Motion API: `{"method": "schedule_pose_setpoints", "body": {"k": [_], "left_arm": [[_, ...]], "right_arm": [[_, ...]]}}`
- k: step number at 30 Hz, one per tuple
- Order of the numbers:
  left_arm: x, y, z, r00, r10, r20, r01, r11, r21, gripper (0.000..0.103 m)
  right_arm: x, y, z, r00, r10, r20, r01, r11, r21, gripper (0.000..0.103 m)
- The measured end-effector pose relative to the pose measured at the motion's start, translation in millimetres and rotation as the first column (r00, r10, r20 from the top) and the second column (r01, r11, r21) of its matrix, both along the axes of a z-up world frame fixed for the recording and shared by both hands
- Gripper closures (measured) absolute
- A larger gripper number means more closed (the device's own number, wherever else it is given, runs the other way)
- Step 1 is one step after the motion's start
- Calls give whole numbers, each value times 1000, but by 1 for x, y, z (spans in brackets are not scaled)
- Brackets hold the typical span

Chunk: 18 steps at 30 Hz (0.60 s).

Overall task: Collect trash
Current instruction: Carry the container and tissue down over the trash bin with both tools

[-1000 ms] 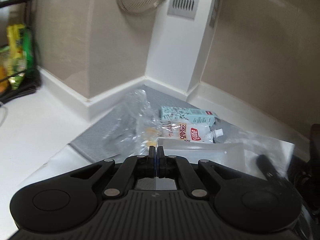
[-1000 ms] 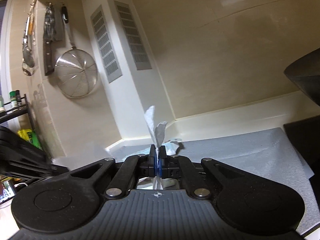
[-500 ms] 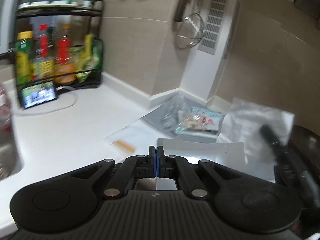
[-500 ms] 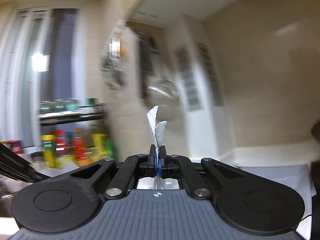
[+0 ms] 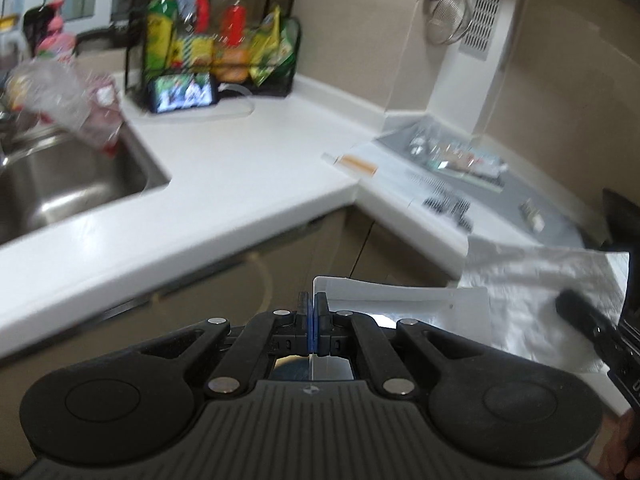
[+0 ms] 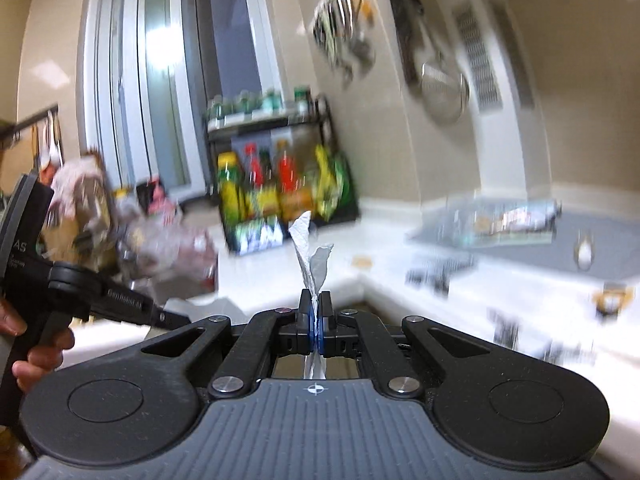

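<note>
I see a bright kitchen with soft, even light and only faint shadows. In my right view the tall window (image 6: 168,80) on the far left glows white and washes out. That view is smeared all over, so the bottles on the rack (image 6: 280,184) and the counter (image 6: 460,300) look streaky. My left view is sharper near the middle, but the sink (image 5: 68,176) on the left and the white counter (image 5: 240,152) shine with glare. Walls bend at the edges. The black parts close to both cameras look crisp.
</note>
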State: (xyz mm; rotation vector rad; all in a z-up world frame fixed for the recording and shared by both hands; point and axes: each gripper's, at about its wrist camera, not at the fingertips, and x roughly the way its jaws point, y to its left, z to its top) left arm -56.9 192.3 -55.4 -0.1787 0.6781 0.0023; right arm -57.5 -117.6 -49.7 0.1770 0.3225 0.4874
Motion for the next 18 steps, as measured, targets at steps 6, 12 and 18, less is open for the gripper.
{"method": "schedule_pose_setpoints", "body": {"k": [6, 12, 18], "left_arm": [[-15, 6, -34, 997, 15, -75, -18, 999, -32, 103], [-19, 5, -49, 995, 19, -98, -21, 1000, -17, 103], [-20, 5, -59, 993, 20, -114, -21, 1000, -7, 103]], "right_arm": [[-17, 10, -29, 992, -6, -125, 1, 999, -41, 101], [-23, 22, -48, 984, 7, -179, -22, 997, -77, 101], [-20, 30, -52, 980, 14, -199, -33, 995, -94, 101]]}}
